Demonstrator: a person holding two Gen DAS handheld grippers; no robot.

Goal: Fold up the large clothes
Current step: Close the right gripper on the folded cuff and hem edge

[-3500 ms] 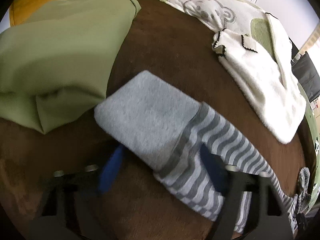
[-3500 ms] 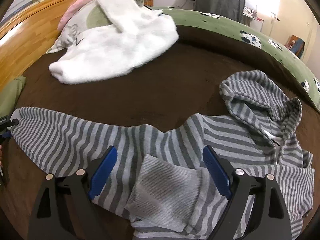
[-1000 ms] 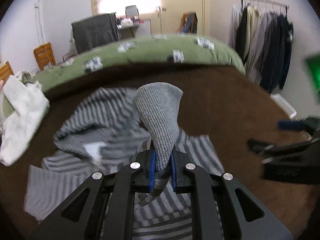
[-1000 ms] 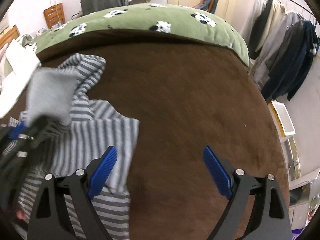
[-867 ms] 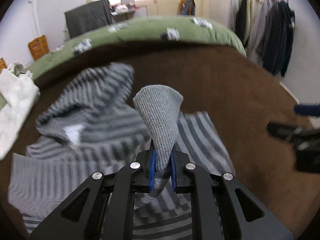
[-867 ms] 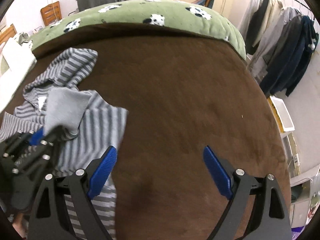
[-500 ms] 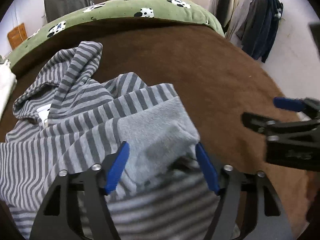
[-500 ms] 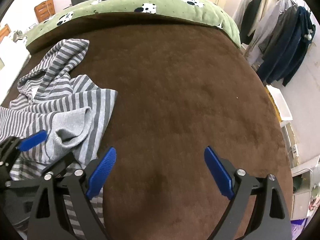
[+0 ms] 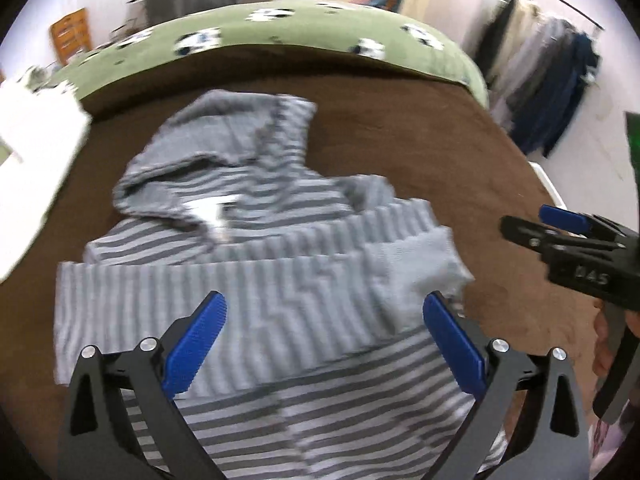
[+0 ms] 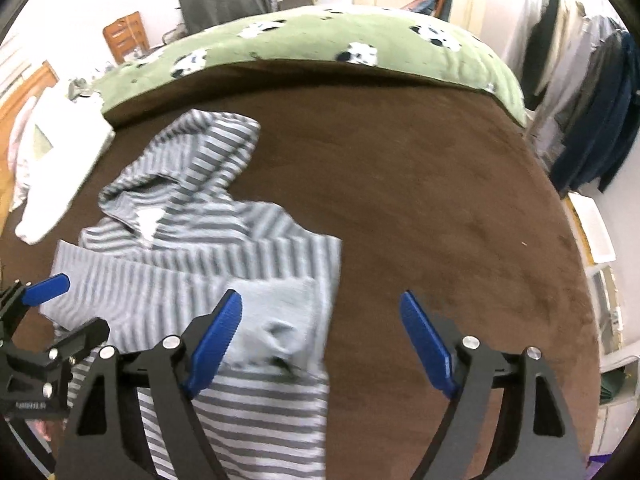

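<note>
Lying on the brown blanket point(image 10: 420, 200), striped hoodie point(image 9: 248, 248) with sleeve point(image 9: 320, 280) folded across; left gripper point(image 9: 326, 344) opening, empty; right gripper point(image 10: 320, 344) closing on nothing.

"045" on right hand-held gripper point(image 9: 568, 232), blurred

Below my left gripper point(image 9: 324, 344), a striped hoodie point(image 9: 256, 280) is lying as soft, matt knit cloth, and its plain grey cuff point(image 9: 424, 264) is showing a coarser ribbed weave. My gripper's blue pads point(image 9: 196, 344) are looking like ridged plastic on matt black arms with shiny metal screws. Under my right gripper point(image 10: 320, 340), the brown blanket point(image 10: 420, 208) is spreading as velvety, short-napped fabric. Beyond it, a green quilt point(image 10: 320, 36) is appearing smooth and matt, while a white garment point(image 10: 56, 160) to the far left is looking fleecy.
</note>
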